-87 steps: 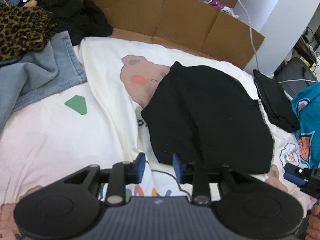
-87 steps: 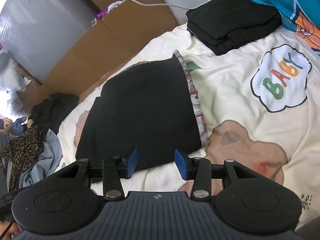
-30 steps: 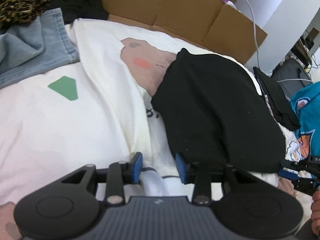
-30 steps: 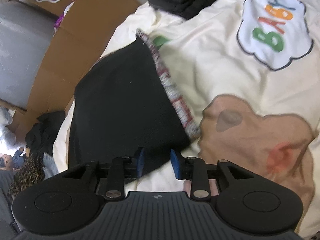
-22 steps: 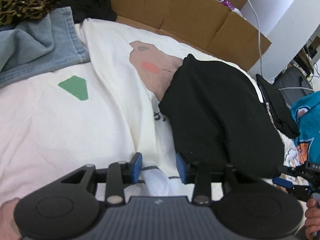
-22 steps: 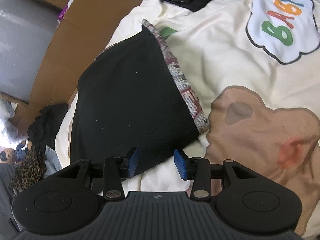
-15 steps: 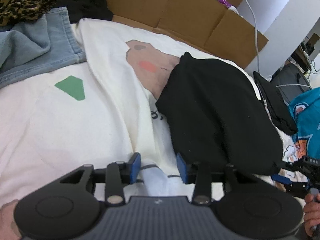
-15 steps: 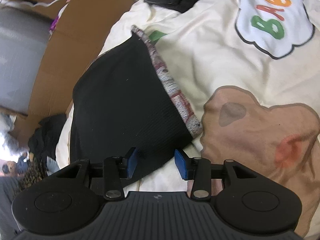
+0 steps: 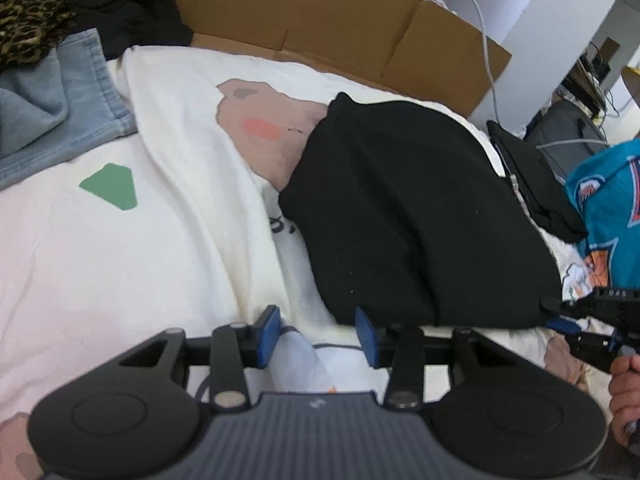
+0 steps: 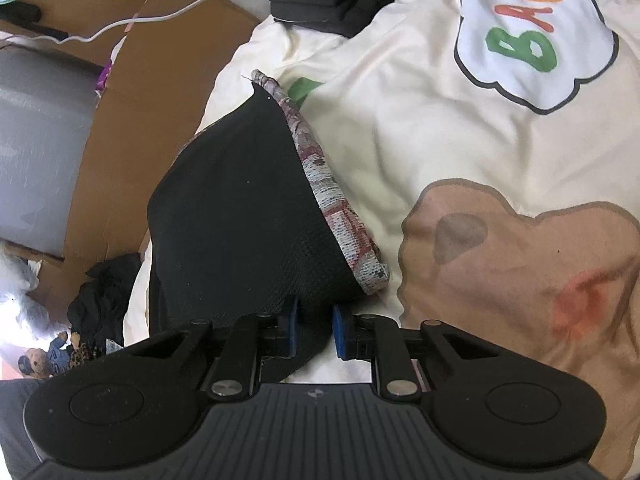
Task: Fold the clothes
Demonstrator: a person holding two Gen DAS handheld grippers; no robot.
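Black garment [image 9: 416,216] lies on the bed [image 9: 120,248]; right tongs [image 10: 314,326] seemingly pinch its corner, left tongs [image 9: 318,336] gape empty: grab the other corner, lift evenly

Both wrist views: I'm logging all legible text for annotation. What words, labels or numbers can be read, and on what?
"BABY": coloured letters in a white cloud printed on the cream bedsheet.
Dark characters on the sheet beside the black garment: partly hidden, unreadable.
White marking on the right gripper: too blurred.
Teal garment print: no readable text.

Cream printed bedsheet [image 9: 192,240] under black garment [image 9: 408,216]
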